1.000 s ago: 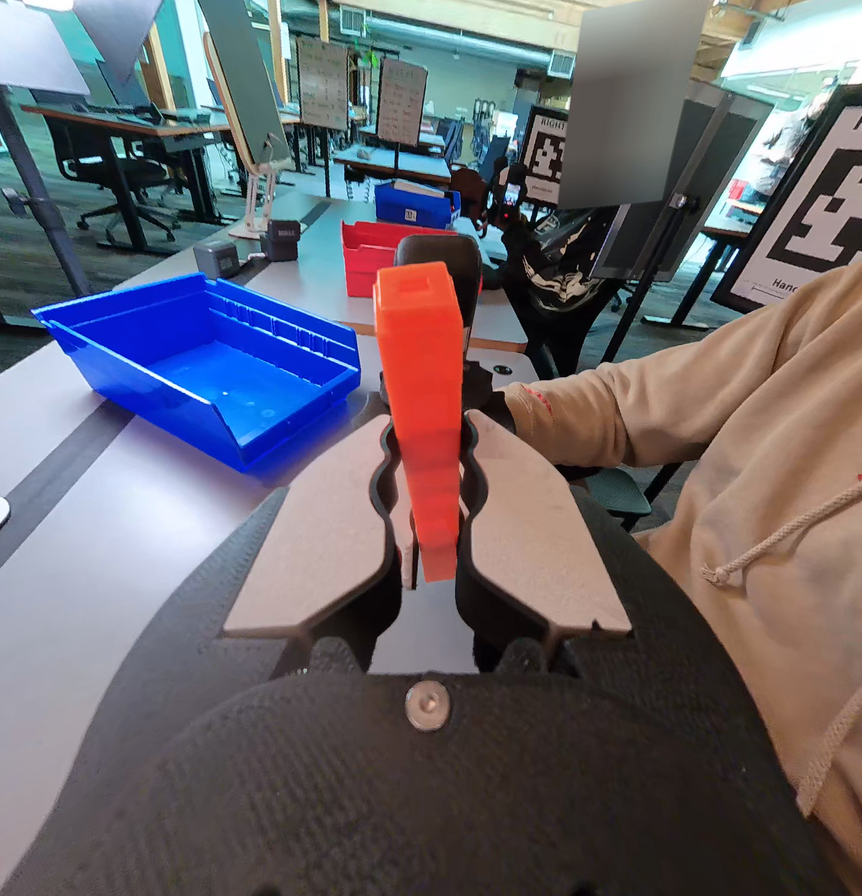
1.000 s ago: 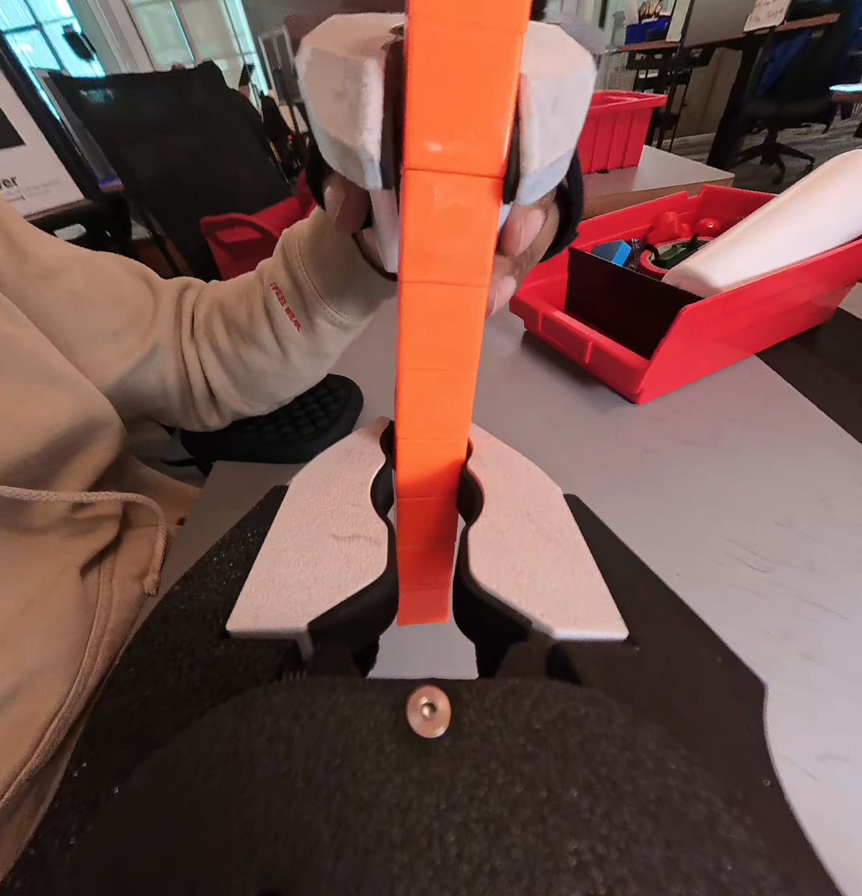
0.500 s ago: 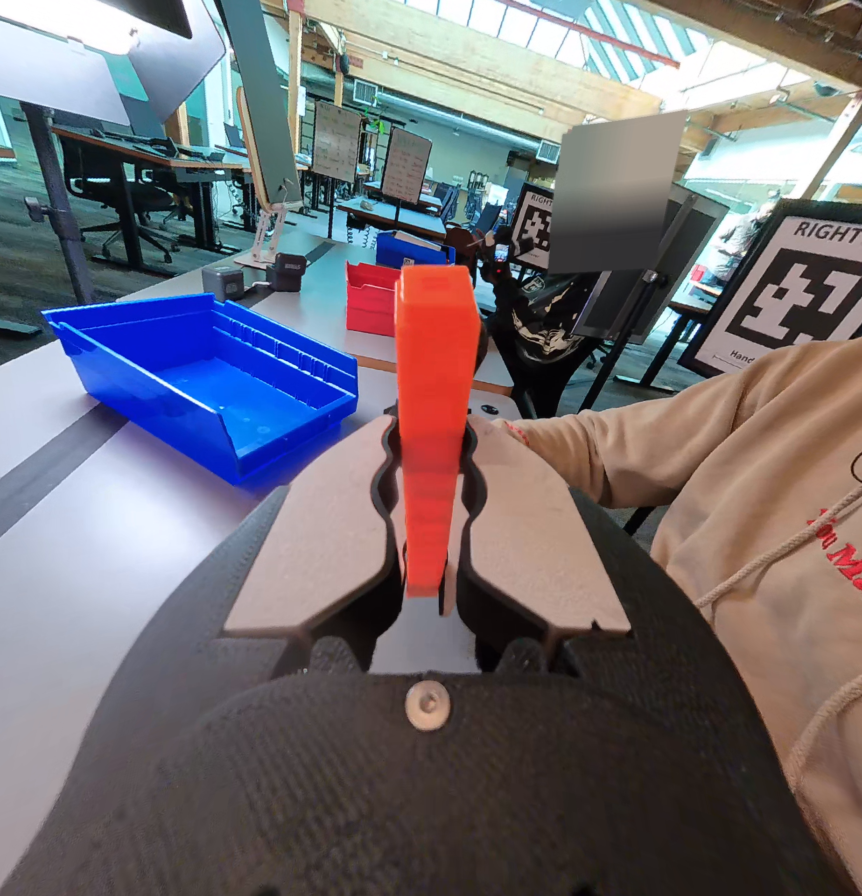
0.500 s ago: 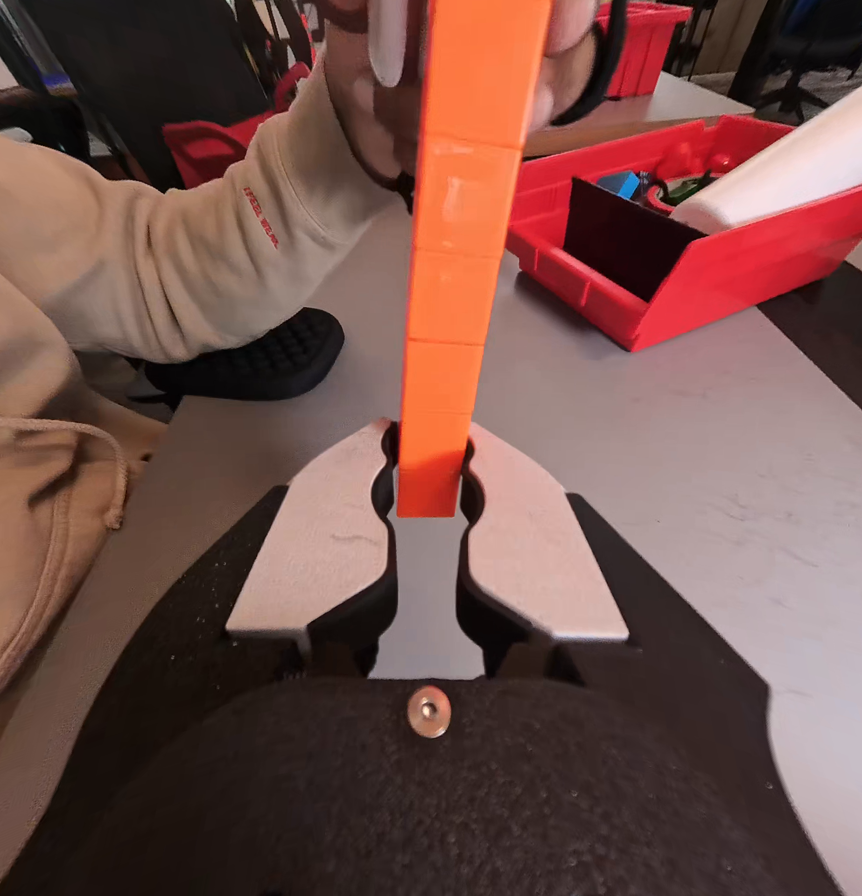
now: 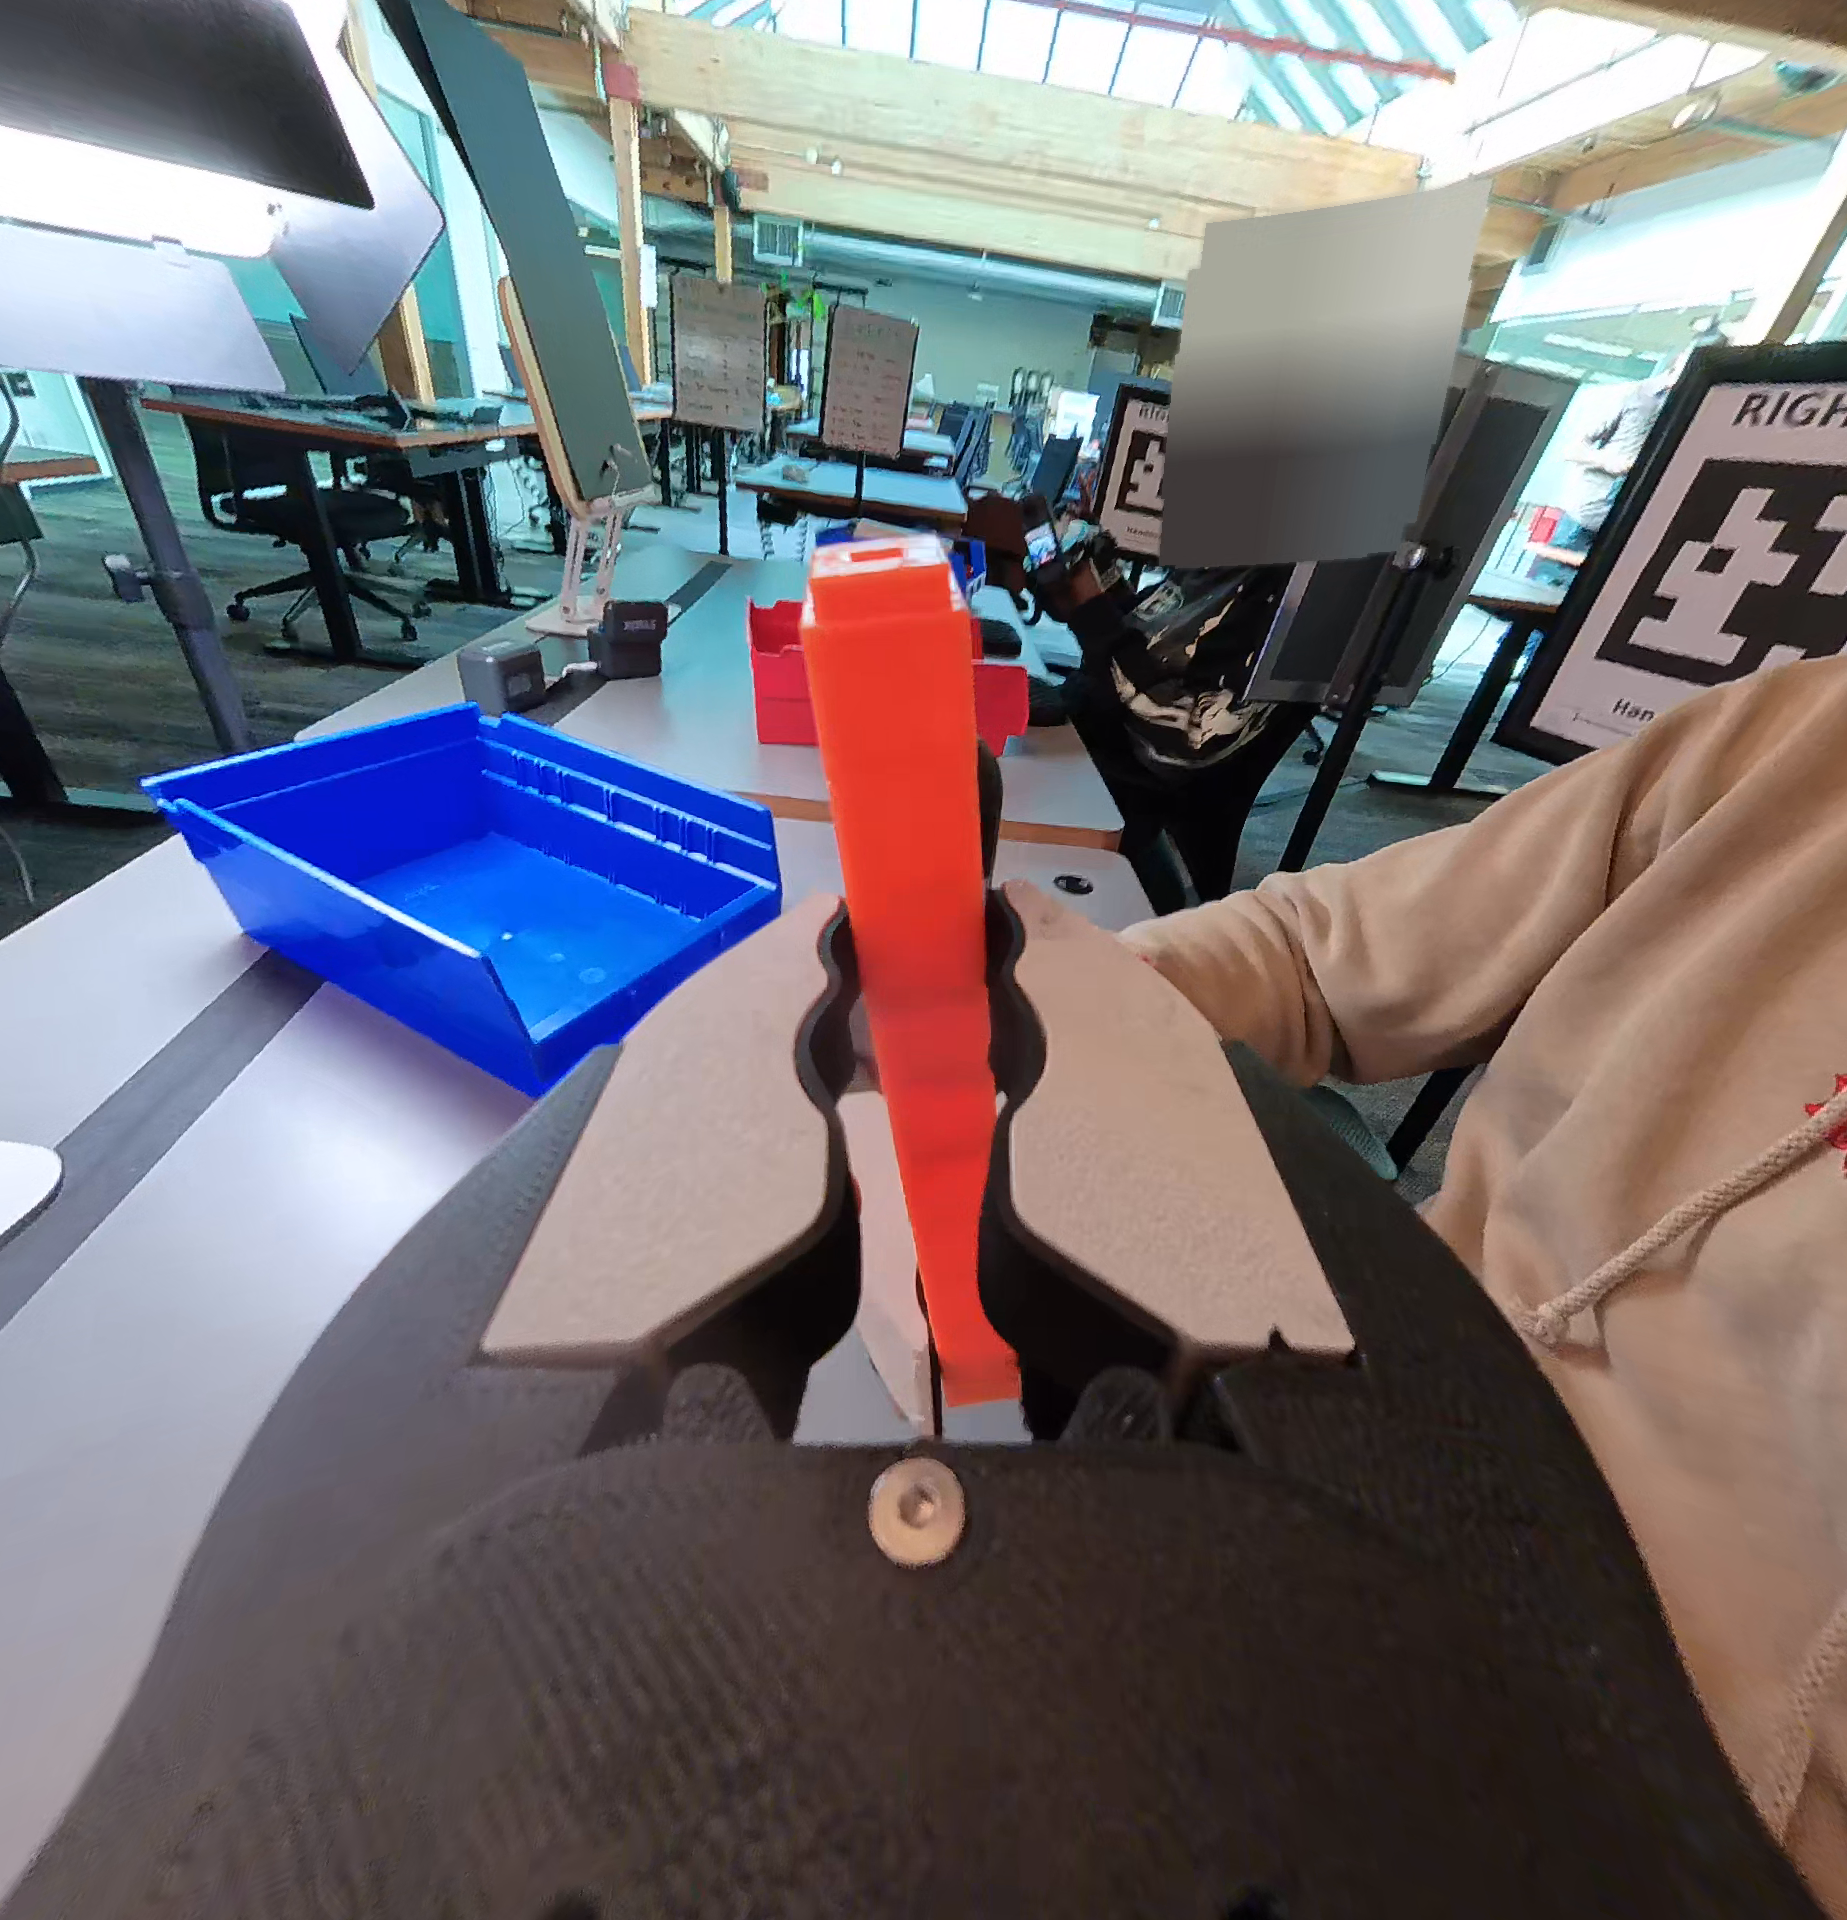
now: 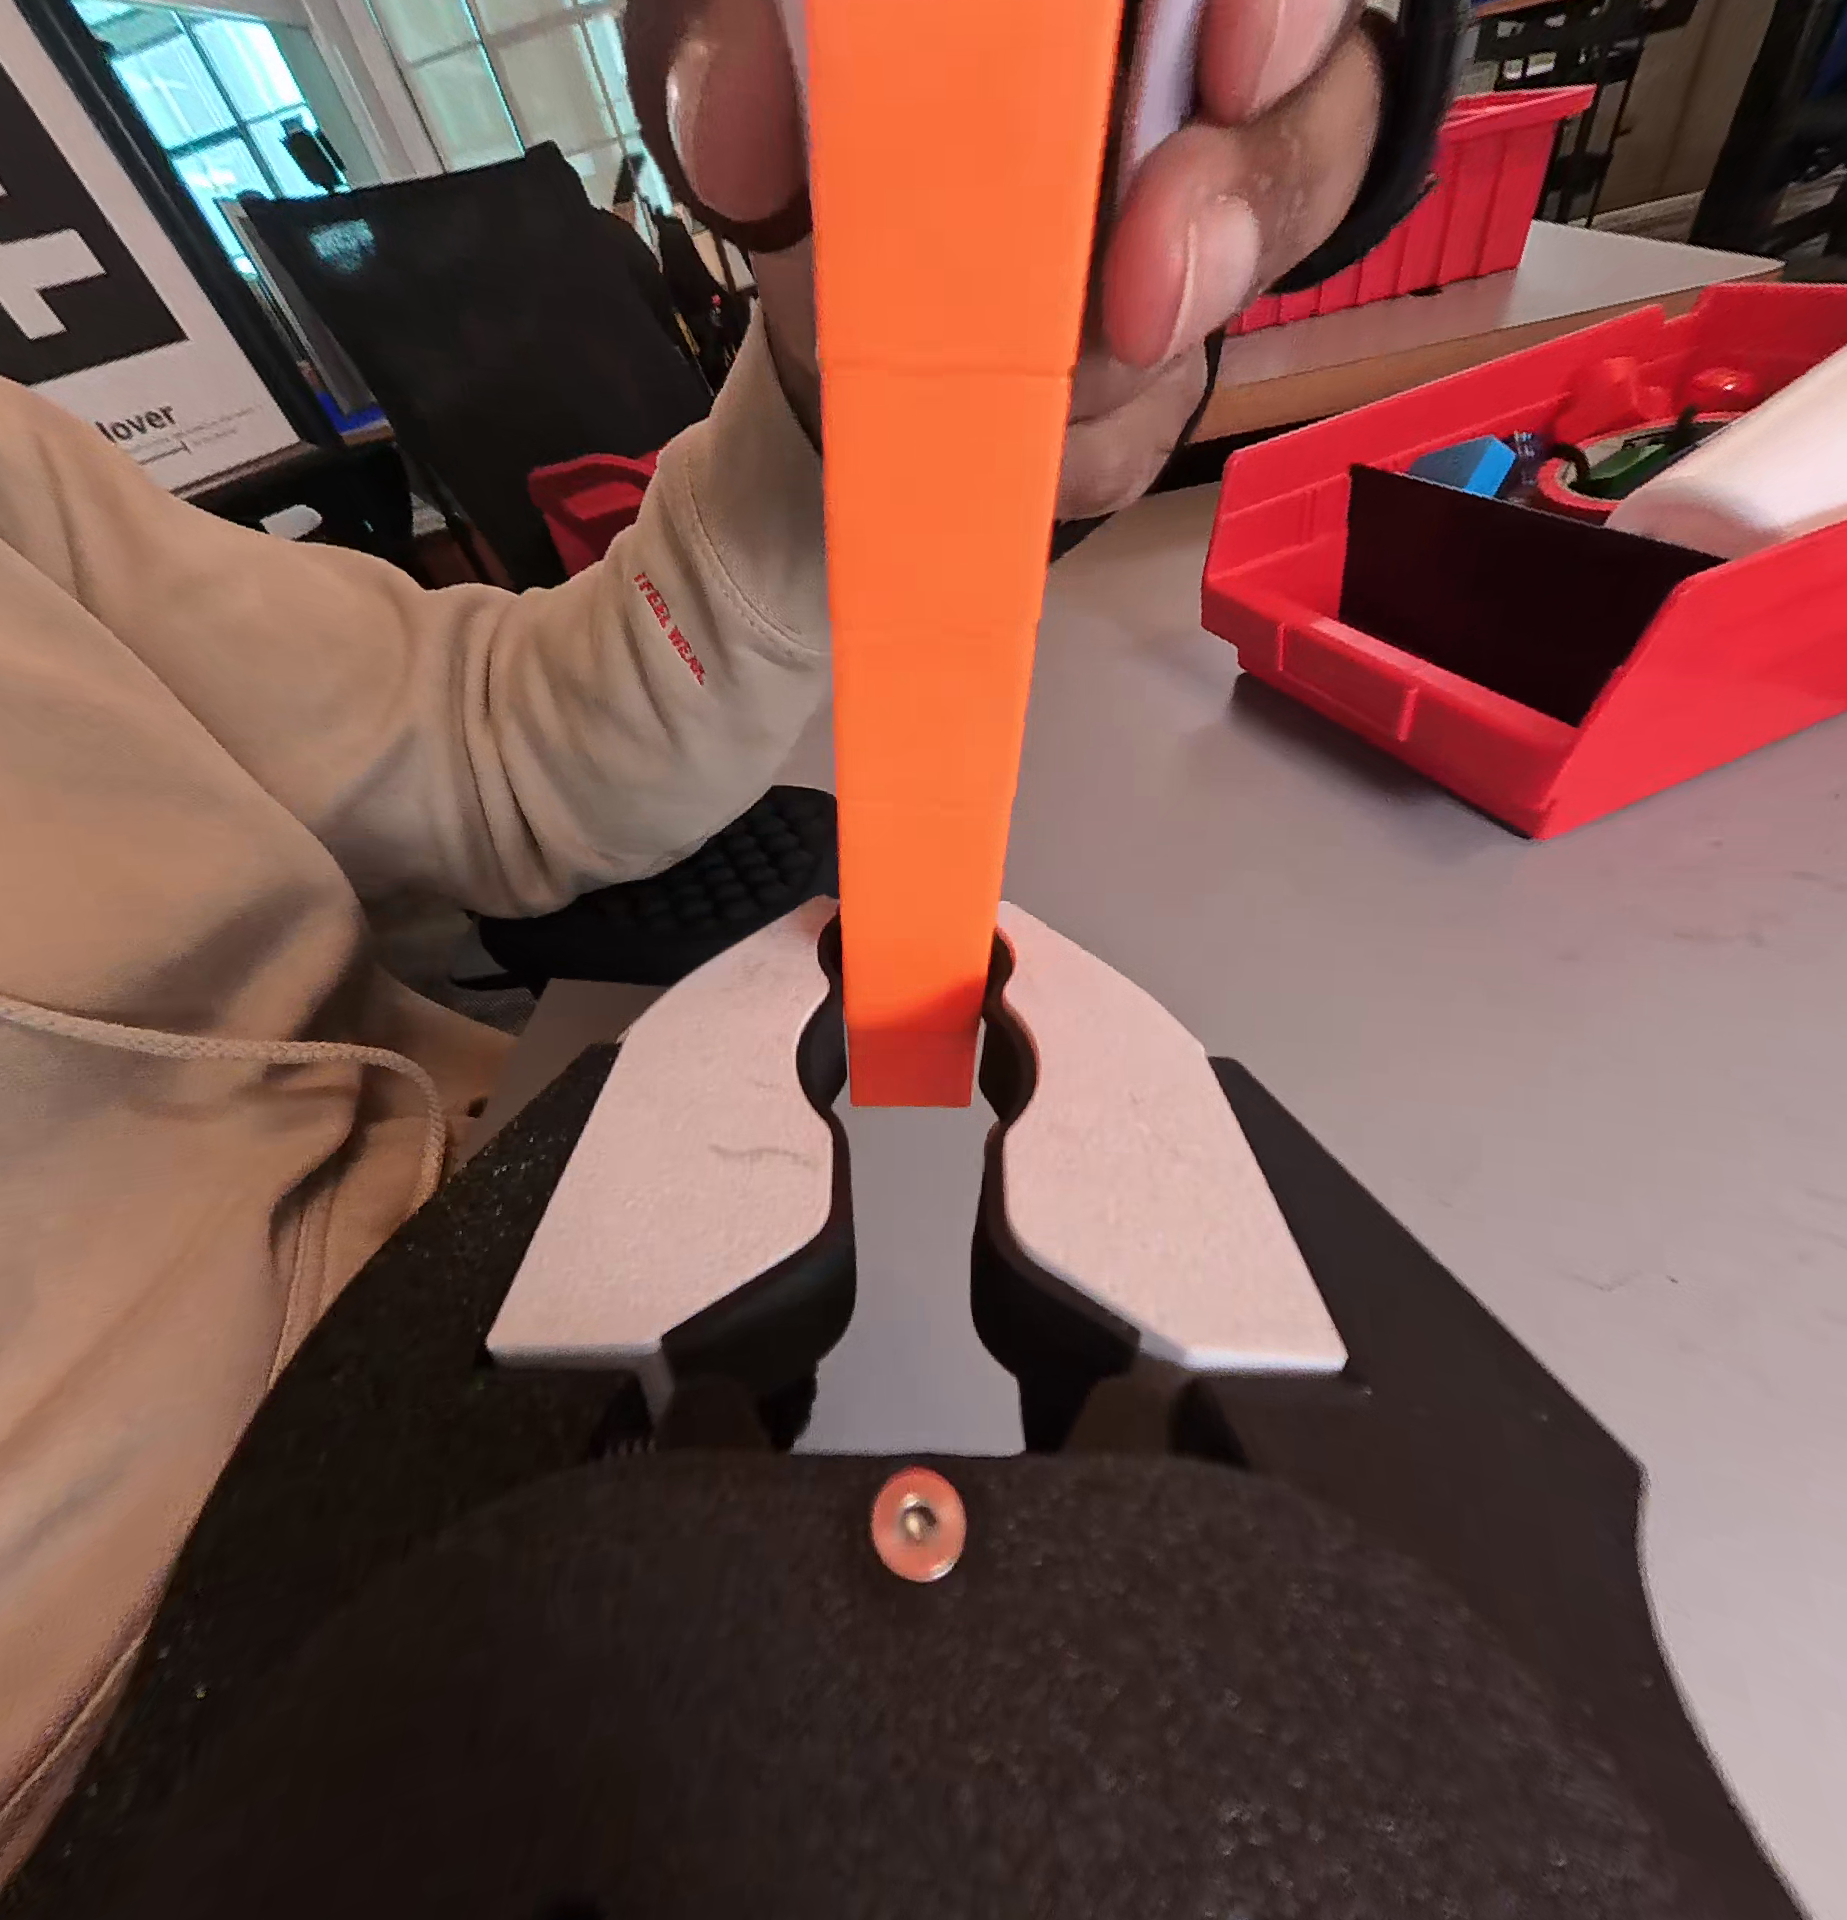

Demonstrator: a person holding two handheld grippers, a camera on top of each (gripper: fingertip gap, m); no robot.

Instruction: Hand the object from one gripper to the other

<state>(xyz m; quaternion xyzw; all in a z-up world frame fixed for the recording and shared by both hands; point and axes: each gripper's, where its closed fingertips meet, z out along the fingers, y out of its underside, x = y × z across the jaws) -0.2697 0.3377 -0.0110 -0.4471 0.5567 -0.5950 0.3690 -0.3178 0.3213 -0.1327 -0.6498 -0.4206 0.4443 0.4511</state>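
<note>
**A:** Grey table (image 6: 1418,1039), open office behind. Where's the handover at?

**B:** Mid-swap, I'd say. Orange bar (image 5: 898,831) is up in the air, well off the tabletop. Left gripper (image 5: 919,904) is clamped on it, and the bar runs deep btwn its fingers, a bit tilted.

**A:** And the right gripper (image 6: 914,925)?

**B:** Only the bar's other end (image 6: 940,520) sits btwn its tips. Jaws hug both sides, but pinching or let go? Can't tell. So one side has it firm. What's left, prob: get that end fully clear of the right one.

**A:** Room to move?

**B:** Blue bin (image 5: 399,966) sits on the left, near the grippers but apart. Red bin (image 6: 1521,748) w/ bits inside is off to the right, also apart. Bare table btwn them. Person's sleeve (image 6: 483,727) and torso crowd the near side, by the table edge. Most free room is up and out over the table, imo.
</note>
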